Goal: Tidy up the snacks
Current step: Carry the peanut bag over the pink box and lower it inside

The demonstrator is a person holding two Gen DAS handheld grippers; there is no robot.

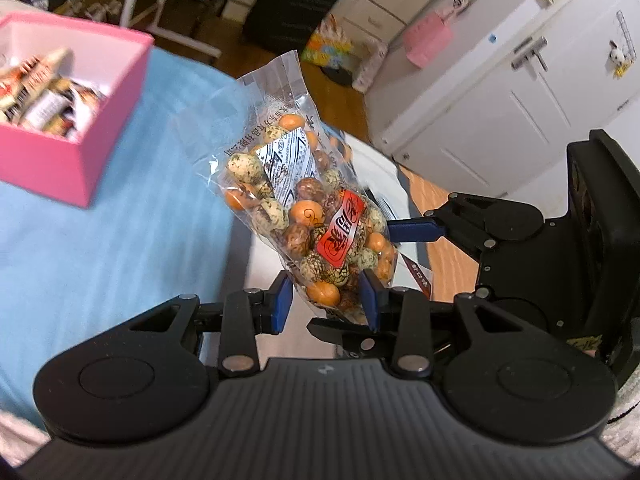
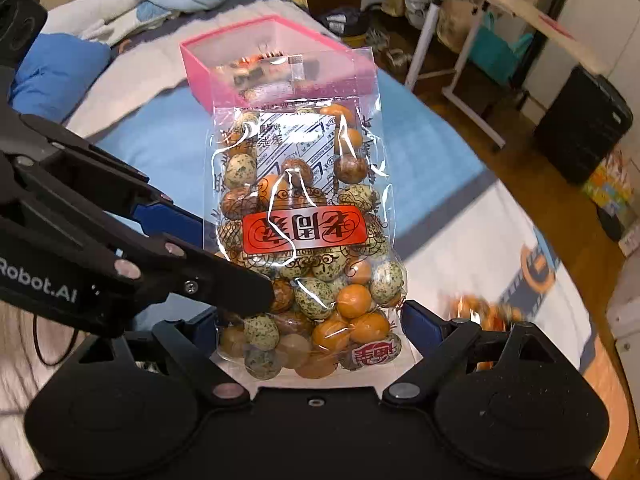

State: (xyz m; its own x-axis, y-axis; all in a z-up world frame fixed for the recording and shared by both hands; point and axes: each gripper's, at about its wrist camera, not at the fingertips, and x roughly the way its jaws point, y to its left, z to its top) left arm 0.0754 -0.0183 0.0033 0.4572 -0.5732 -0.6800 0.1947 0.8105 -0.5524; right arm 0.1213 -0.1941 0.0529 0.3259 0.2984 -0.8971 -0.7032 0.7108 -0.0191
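Note:
A clear snack bag (image 1: pixel 308 200) of orange, brown and speckled coated nuts with a red label is held up in the air; it also shows in the right wrist view (image 2: pixel 304 220). My left gripper (image 1: pixel 326 300) is shut on the bag's lower end. My right gripper (image 2: pixel 308 328) has its blue fingers on either side of the bag's bottom and grips it too. The right gripper's blue finger (image 1: pixel 416 230) shows beside the bag in the left view. A pink box (image 1: pixel 80 152) holding several wrapped snacks stands beyond, also in the right wrist view (image 2: pixel 200 64).
The box stands on a blue cloth (image 1: pixel 120 240) over a bed. Another orange snack pack (image 2: pixel 476 312) lies blurred on a white printed sheet at right. A black suitcase (image 2: pixel 584 124), a white desk frame (image 2: pixel 460 60) and white cabinets (image 1: pixel 500 100) stand around.

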